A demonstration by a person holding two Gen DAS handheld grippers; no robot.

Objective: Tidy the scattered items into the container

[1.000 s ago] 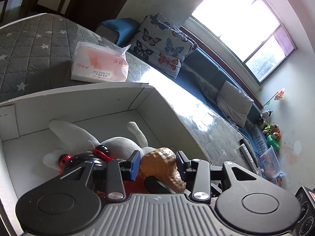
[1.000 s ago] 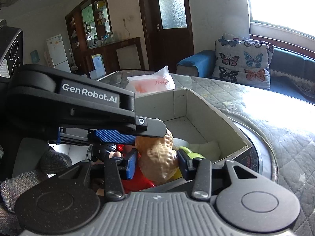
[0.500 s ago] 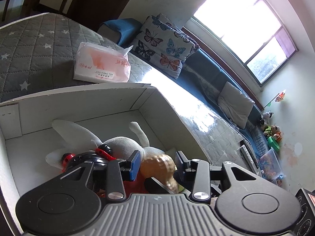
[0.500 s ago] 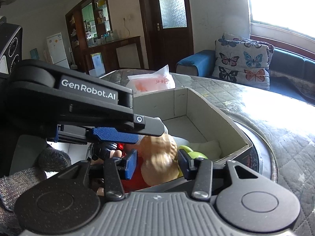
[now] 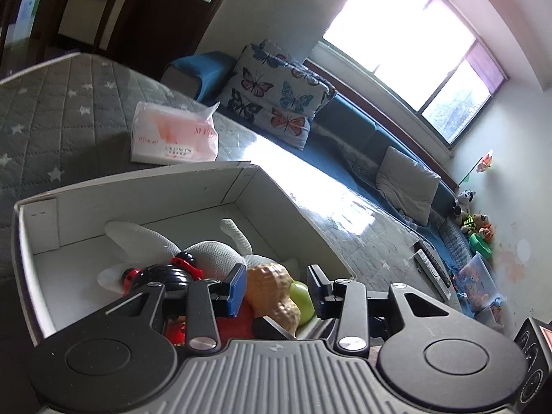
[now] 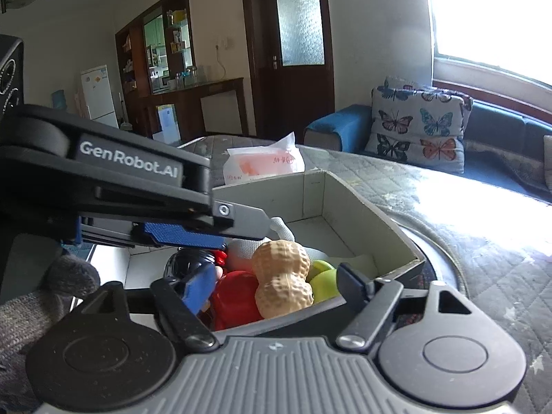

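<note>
A white cardboard box (image 5: pixel 145 186) (image 6: pixel 358 207) stands on the quilted grey table. Inside lie a tan peanut toy (image 5: pixel 276 289) (image 6: pixel 283 276), a white plush toy (image 5: pixel 210 255), a black and red toy (image 5: pixel 165 272), a red item (image 6: pixel 238 300) and a green fruit (image 6: pixel 324 281). My right gripper (image 6: pixel 276 286) is open over the box's near corner, with the peanut lying free between its spread jaws. My left gripper (image 5: pixel 277 291) is open above the box and empty; its body also shows in the right wrist view (image 6: pixel 138 186).
A pink tissue pack (image 5: pixel 172 138) (image 6: pixel 265 162) lies on the table behind the box. A blue sofa with butterfly cushions (image 6: pixel 421 127) stands beyond the table. A remote control (image 5: pixel 431 269) lies near the table's right edge. Toys sit on the floor (image 5: pixel 476 227).
My right gripper held the peanut toy, lowered it into the box and opened its jaws wide. The peanut now rests on the other items. My left gripper stayed open over the box.
</note>
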